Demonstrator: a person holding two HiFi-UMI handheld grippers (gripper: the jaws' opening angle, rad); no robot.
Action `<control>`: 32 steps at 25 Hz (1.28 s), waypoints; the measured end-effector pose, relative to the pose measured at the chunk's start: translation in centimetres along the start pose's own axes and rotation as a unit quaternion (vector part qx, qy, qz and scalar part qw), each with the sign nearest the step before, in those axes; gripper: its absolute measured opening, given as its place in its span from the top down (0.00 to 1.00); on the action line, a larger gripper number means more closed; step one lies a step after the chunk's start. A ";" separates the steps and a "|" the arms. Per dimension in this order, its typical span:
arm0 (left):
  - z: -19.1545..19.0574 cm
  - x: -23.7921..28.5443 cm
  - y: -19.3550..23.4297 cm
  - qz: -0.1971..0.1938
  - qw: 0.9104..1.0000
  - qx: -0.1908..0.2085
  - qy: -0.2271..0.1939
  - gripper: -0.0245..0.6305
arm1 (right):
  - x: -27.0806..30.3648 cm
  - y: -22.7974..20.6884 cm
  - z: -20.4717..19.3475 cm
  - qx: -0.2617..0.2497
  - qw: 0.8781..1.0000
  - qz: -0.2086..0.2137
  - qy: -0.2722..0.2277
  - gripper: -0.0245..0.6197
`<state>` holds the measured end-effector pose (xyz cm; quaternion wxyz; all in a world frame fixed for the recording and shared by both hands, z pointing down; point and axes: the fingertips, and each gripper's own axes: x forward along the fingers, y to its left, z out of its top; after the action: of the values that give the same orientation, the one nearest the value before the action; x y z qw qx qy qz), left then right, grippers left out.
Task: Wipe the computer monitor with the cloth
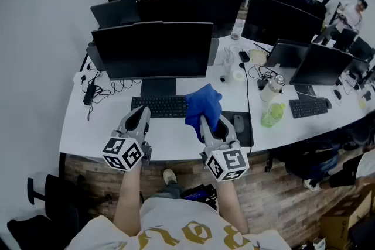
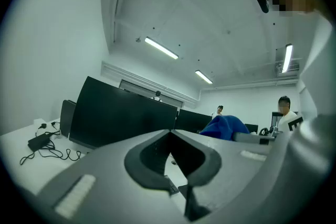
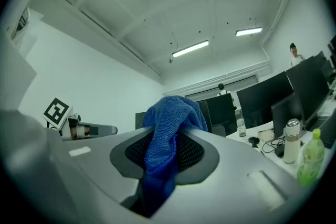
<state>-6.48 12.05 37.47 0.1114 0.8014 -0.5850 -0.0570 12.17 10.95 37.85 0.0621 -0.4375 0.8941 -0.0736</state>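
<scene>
Forearms: two bare forearms reach out from the bottom of the head view toward the front monitor (image 1: 152, 50), one behind each gripper.
Left gripper (image 1: 142, 112): held in front of the monitor, below its left half. Its jaws are pressed together with nothing between them, which the left gripper view (image 2: 170, 135) shows plainly.
Right gripper (image 1: 206, 123): held in front of the monitor's right edge. Its jaws are pinched on the blue cloth (image 1: 203, 103), and its own view (image 3: 167, 139) shows the fabric caught between the pads.
Blue cloth: bunched above the right gripper's tips and trailing down between the jaws (image 3: 170, 118). It is in the air, short of the monitor's lower right corner and not touching the screen.
Keyboard (image 1: 159, 106): black, flat on the white desk (image 1: 99, 126), directly in front of the monitor's stand. The cloth overlaps its right end in the head view.
Mouse (image 1: 237, 122): on a dark mat, in front of the monitor and off to its right.
Front monitor: dark screen, upright, facing the person.
Power adapter (image 1: 89, 94): black, with loose cable, by the monitor's lower left corner.
Bottles: a green bottle (image 1: 272, 115) and a white flask (image 1: 270, 88), well right of the monitor.
Farther back: more dark monitors (image 1: 190, 9) stand behind the front monitor, with further desks and seated people beyond them — too small for detail.
</scene>
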 end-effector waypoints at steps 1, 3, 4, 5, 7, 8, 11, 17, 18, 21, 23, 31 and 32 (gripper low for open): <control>0.0 -0.1 -0.1 0.001 1.000 0.000 -0.001 0.96 | -0.1 0.0 0.0 0.001 1.000 0.001 0.000 0.80; -0.1 -0.4 -0.3 0.001 1.000 -0.001 -0.003 0.96 | -0.3 0.0 0.1 0.003 1.000 0.001 0.000 0.80; -0.1 -0.5 -0.4 0.001 1.000 -0.001 -0.003 0.96 | -0.4 0.1 0.1 0.003 1.000 0.002 0.000 0.80; 0.0 -0.6 -0.3 0.001 1.000 -0.001 -0.003 0.96 | -0.5 0.2 0.1 0.002 1.000 0.002 0.000 0.80; 0.1 -0.8 0.0 0.002 1.000 -0.002 -0.003 0.96 | -0.4 0.7 0.1 -0.001 1.000 0.005 0.000 0.80; 0.2 -0.9 0.2 0.004 1.000 -0.002 -0.004 0.96 | -0.3 0.9 0.1 -0.002 1.000 0.007 -0.001 0.80; 0.3 -0.9 1.0 0.007 1.000 0.001 -0.004 0.96 | 0.1 1.5 0.1 -0.006 1.000 0.009 -0.006 0.80; 0.5 0.7 3.5 -0.016 1.000 0.004 0.007 0.92 | 2.9 2.3 -0.1 -0.023 1.000 -0.003 -0.007 0.79; 0.7 1.0 4.1 -0.023 1.000 -0.001 0.008 0.90 | 3.5 2.4 0.0 -0.025 1.000 -0.003 -0.008 0.79; 1.4 2.4 5.7 -0.033 0.999 -0.004 0.004 0.90 | 5.6 2.6 0.3 -0.024 1.000 -0.006 -0.014 0.79; 2.0 3.4 7.0 -0.036 0.999 -0.001 0.002 0.89 | 7.4 2.9 0.5 -0.023 1.000 -0.007 -0.017 0.79; 4.7 8.6 12.8 -0.067 0.998 0.003 0.000 0.86 | 15.3 3.4 1.7 -0.014 0.999 -0.021 -0.038 0.78; 5.1 9.2 13.6 -0.071 0.997 0.002 0.000 0.86 | 16.3 3.4 1.9 -0.017 0.999 -0.025 -0.039 0.78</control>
<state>-17.32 -1.26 36.20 0.1056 0.8410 -0.5268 -0.0638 -0.04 -0.07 34.59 0.0875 -0.4637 0.8806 -0.0428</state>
